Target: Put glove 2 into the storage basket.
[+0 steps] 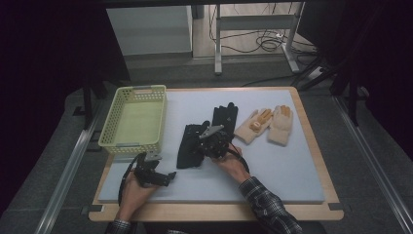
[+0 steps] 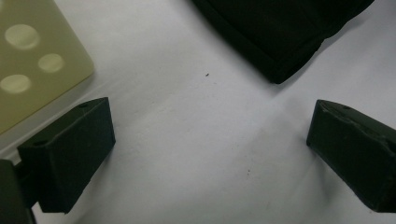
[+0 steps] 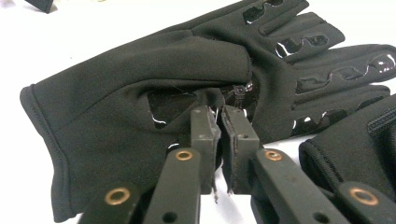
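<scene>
Two beige gloves (image 1: 267, 124) beyond gripper views

Dim room, dark at left and right of frame. Grey carpet floor (image 1: 370, 161). Wood-edged table (image 1: 311, 146) with pale mat. Top centre: metal desk legs (image 1: 217, 44), loose cables (image 1: 265, 41), white panel (image 1: 148, 29).

Your high view looks forward and down over the whole table (image 1: 311, 161). Your left gripper view sits close above the white mat (image 2: 187, 140), sharing the yellow basket (image 2: 37, 60) corner. Your right gripper view faces the black glove (image 3: 140, 88) at close range.
</scene>
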